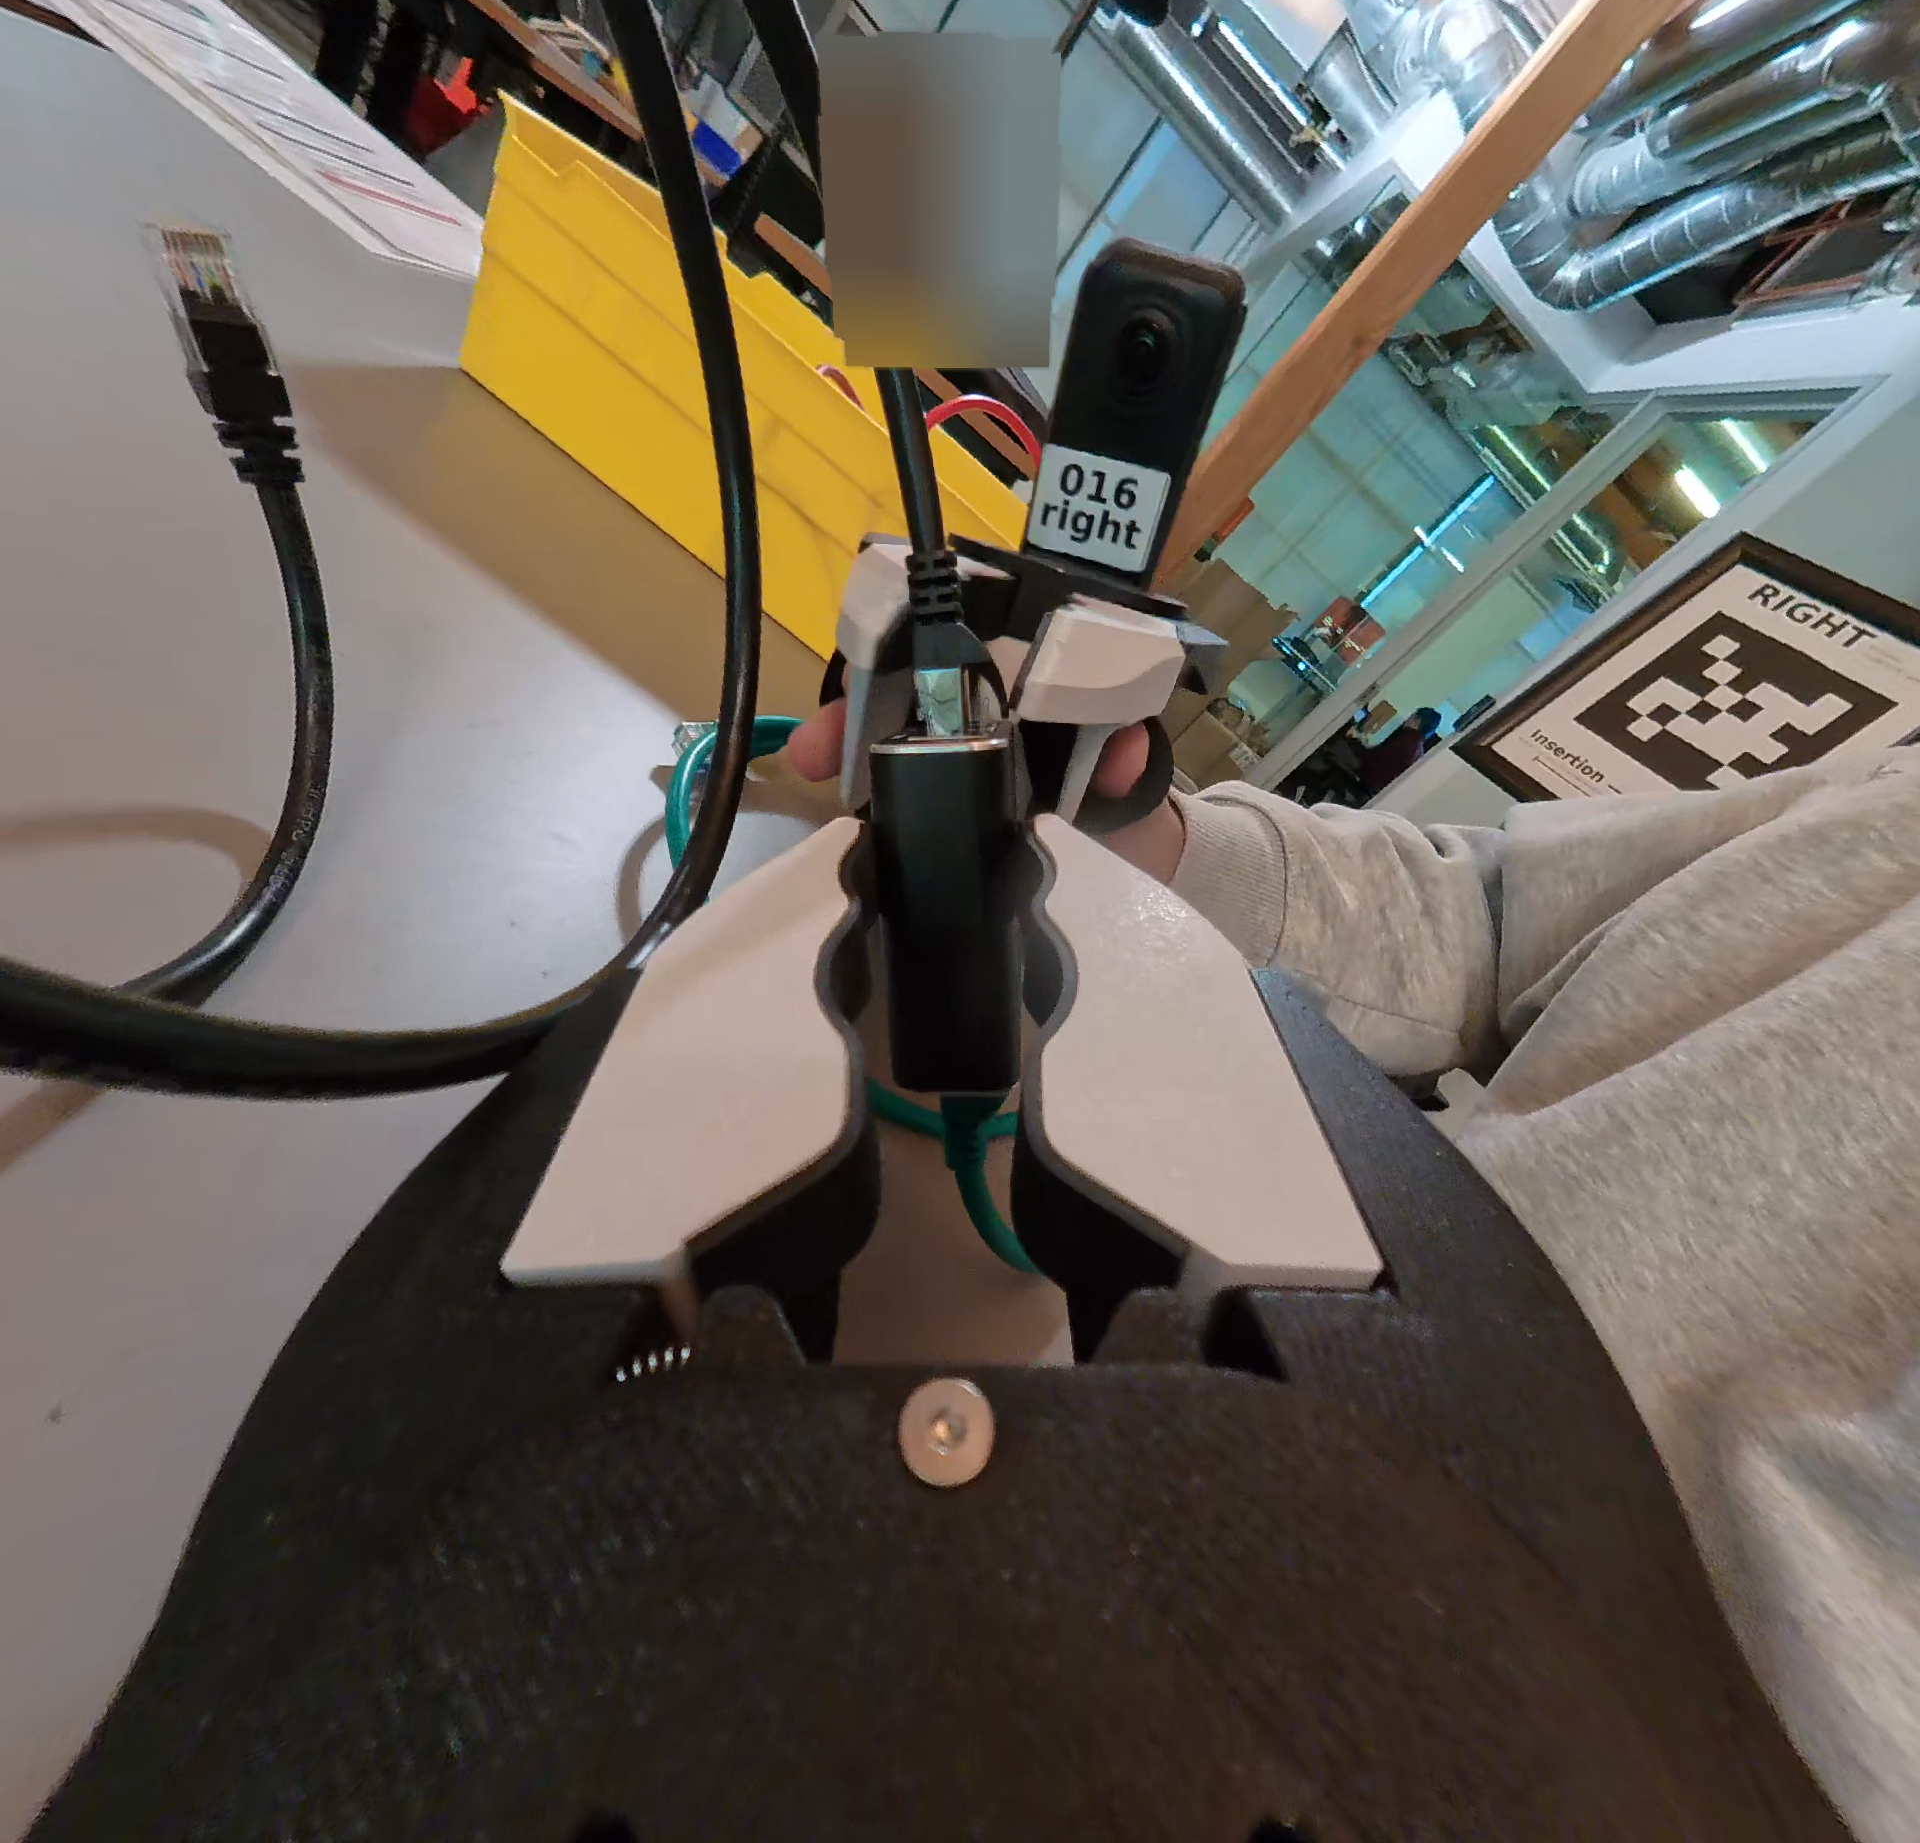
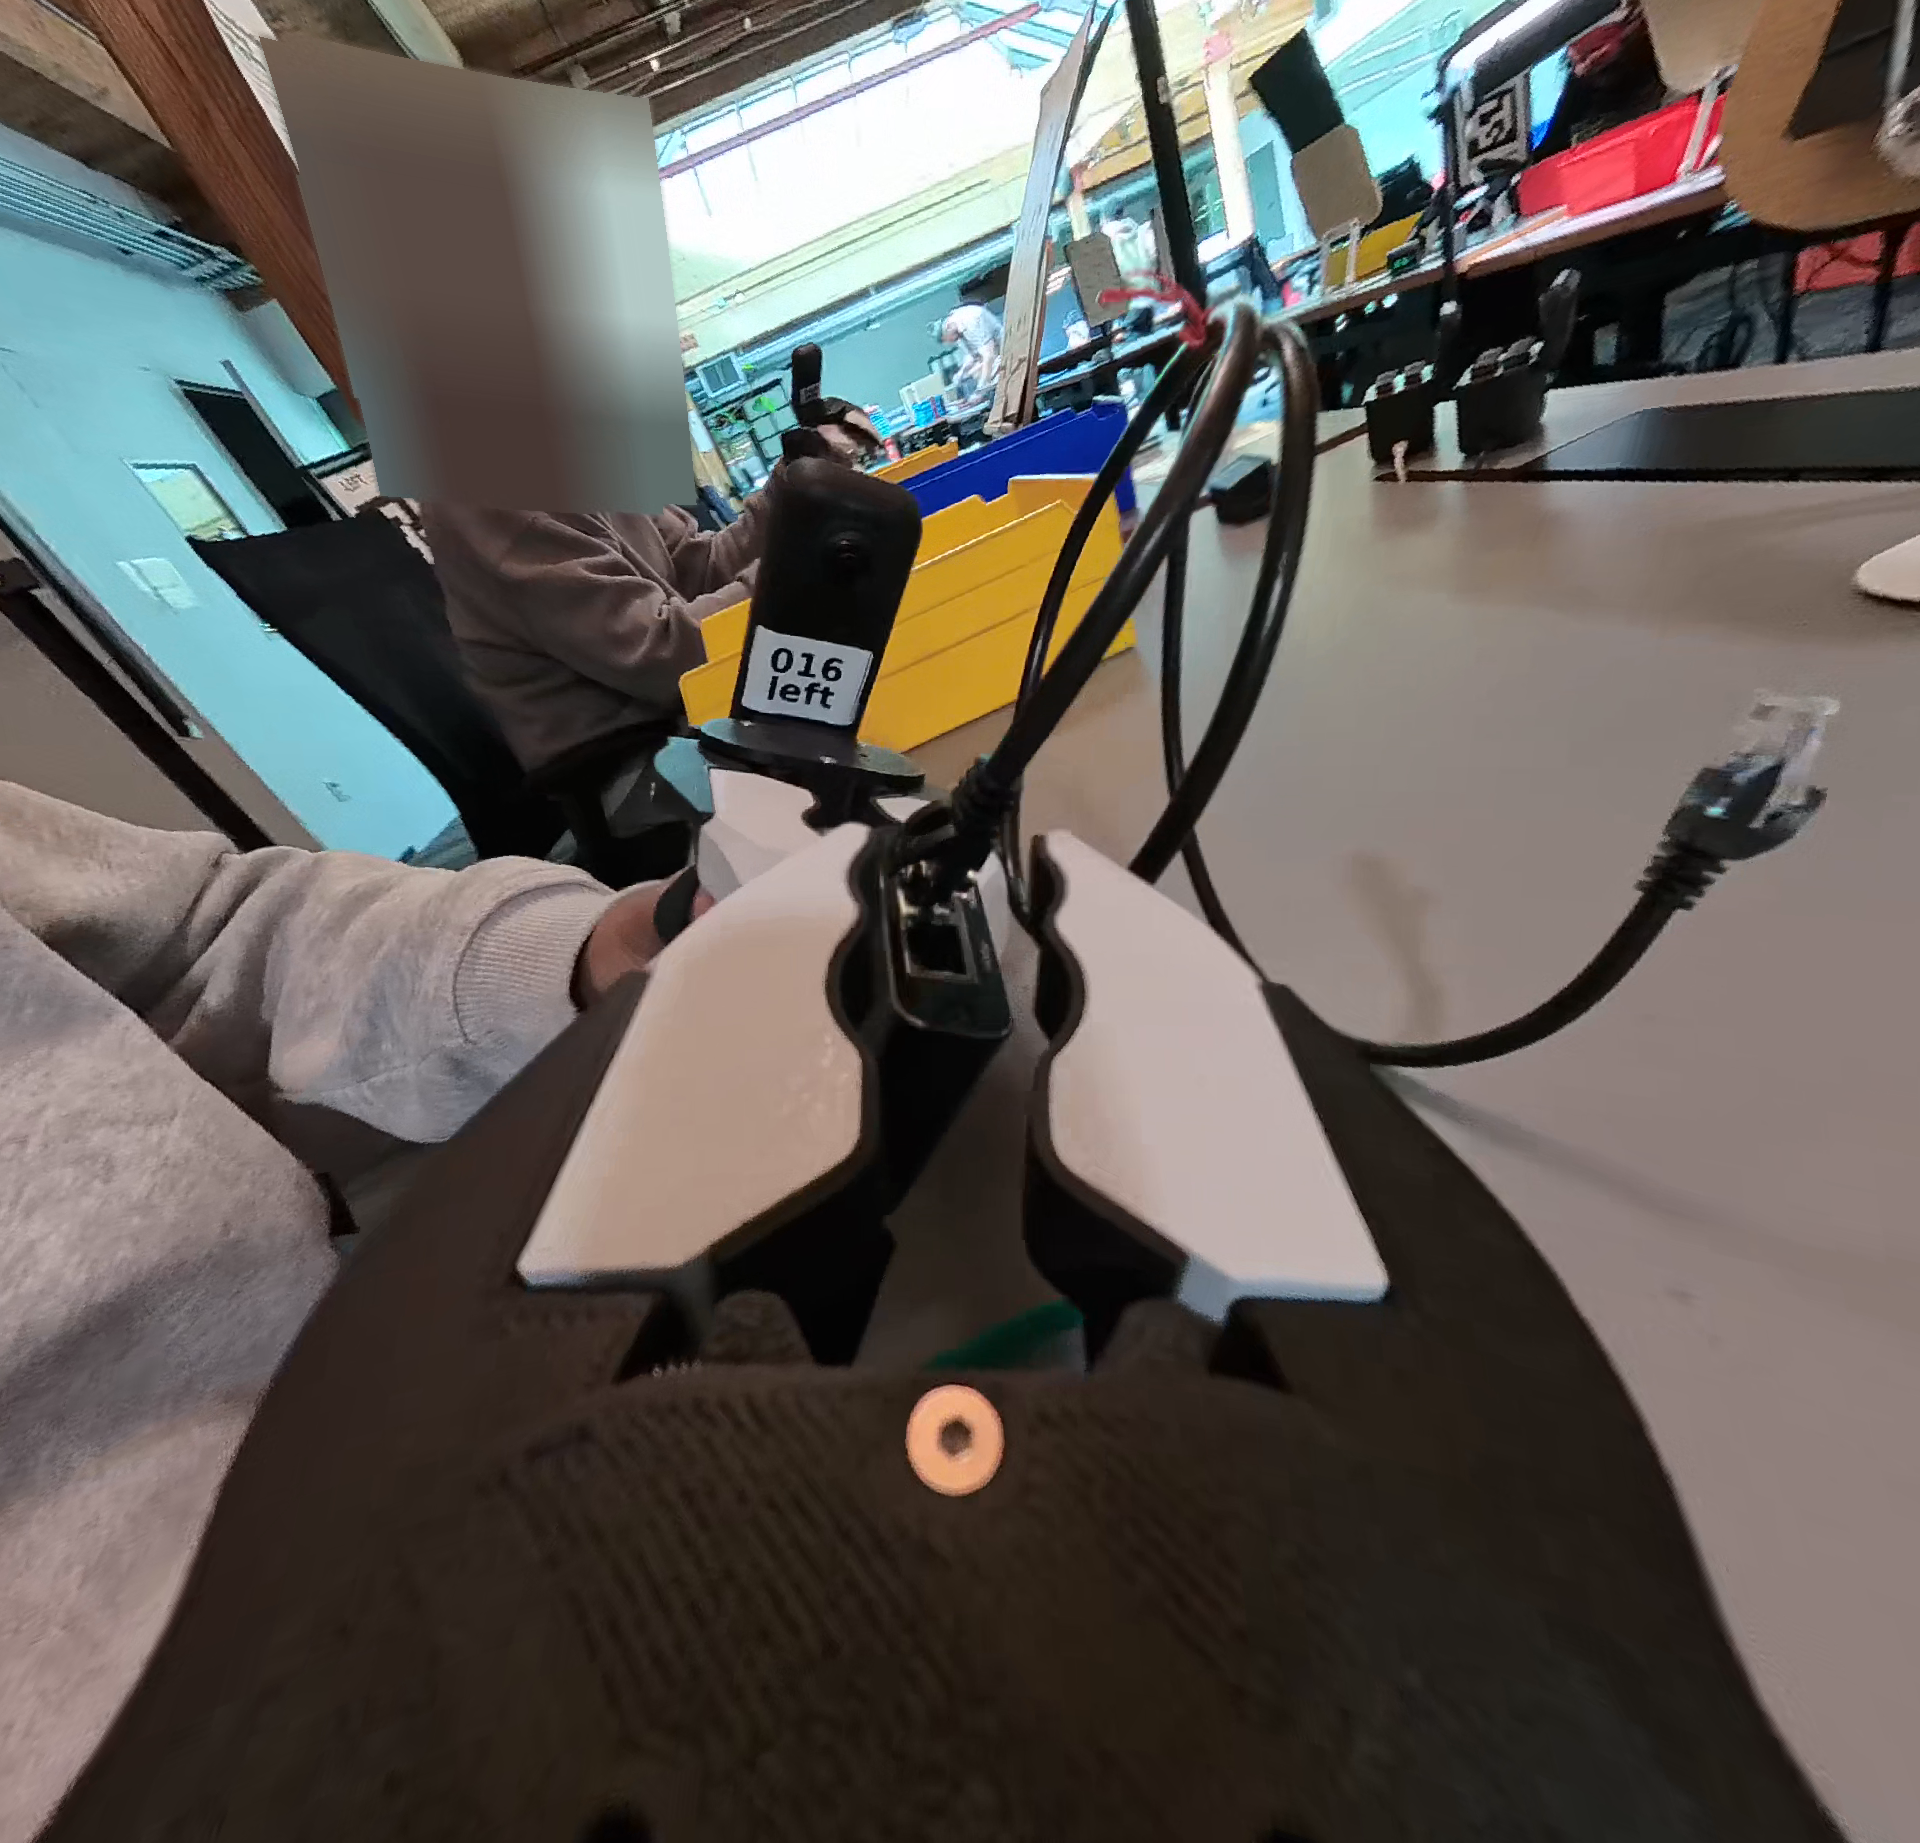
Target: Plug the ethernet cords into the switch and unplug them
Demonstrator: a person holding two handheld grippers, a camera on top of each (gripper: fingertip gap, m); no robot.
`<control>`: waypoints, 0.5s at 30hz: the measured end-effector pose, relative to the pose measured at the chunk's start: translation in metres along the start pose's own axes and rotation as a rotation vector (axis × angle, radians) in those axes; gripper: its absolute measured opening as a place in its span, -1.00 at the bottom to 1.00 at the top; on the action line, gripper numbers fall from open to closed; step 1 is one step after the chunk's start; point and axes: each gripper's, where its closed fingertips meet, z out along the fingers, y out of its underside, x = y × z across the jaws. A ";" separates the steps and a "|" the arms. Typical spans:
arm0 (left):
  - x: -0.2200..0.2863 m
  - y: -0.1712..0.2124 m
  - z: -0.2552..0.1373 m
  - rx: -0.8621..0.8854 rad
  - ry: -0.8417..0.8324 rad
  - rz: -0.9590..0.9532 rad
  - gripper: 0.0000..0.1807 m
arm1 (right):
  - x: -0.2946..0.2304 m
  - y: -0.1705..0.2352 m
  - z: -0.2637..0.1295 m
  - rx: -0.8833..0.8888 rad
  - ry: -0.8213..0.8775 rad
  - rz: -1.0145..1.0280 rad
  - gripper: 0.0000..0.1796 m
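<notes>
My left gripper (image 1: pixel 940 843) is shut on a small black switch (image 1: pixel 943 910) and holds it above the table. A green cord (image 1: pixel 977 1170) leaves the switch's near end. My right gripper (image 1: pixel 961 650) faces it. The right jaws stand a little apart around the black cord's plug (image 1: pixel 940 687), which sits in the switch's far end. In the right wrist view the plug (image 2: pixel 930 843) is between my right gripper's tips (image 2: pixel 951 863), with a gap on its right side. An empty port (image 2: pixel 940 952) shows below it. The black cord's other plug (image 2: pixel 1756 765) lies free on the table.
A yellow bin (image 1: pixel 623 339) stands on the grey table (image 1: pixel 468 754) behind the grippers, with a blue bin (image 2: pixel 1039 443) behind it. A person (image 2: pixel 571 630) sits beyond the table. A paper sheet (image 1: pixel 260 100) lies far left. A framed marker board (image 1: pixel 1714 702) stands at right.
</notes>
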 end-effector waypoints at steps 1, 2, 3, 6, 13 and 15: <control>0.000 0.000 0.000 -0.003 0.002 -0.002 -0.72 | -0.002 0.001 0.000 -0.008 -0.020 0.018 -0.76; 0.000 0.000 0.000 -0.003 0.005 -0.005 -0.72 | -0.002 0.001 -0.001 -0.012 -0.029 0.034 -0.79; 0.000 0.000 0.000 -0.003 0.007 -0.008 -0.73 | -0.002 0.001 -0.001 -0.016 -0.032 0.041 -0.80; 0.000 0.001 0.000 -0.007 0.007 -0.007 -0.73 | -0.003 0.003 -0.001 -0.038 -0.032 0.039 -0.80; -0.004 0.003 0.001 -0.025 -0.005 -0.038 -0.73 | 0.001 0.007 -0.002 -0.097 0.028 -0.009 -0.80; -0.008 0.005 0.001 -0.030 -0.012 -0.068 -0.74 | 0.004 0.010 -0.001 -0.120 0.067 -0.030 -0.80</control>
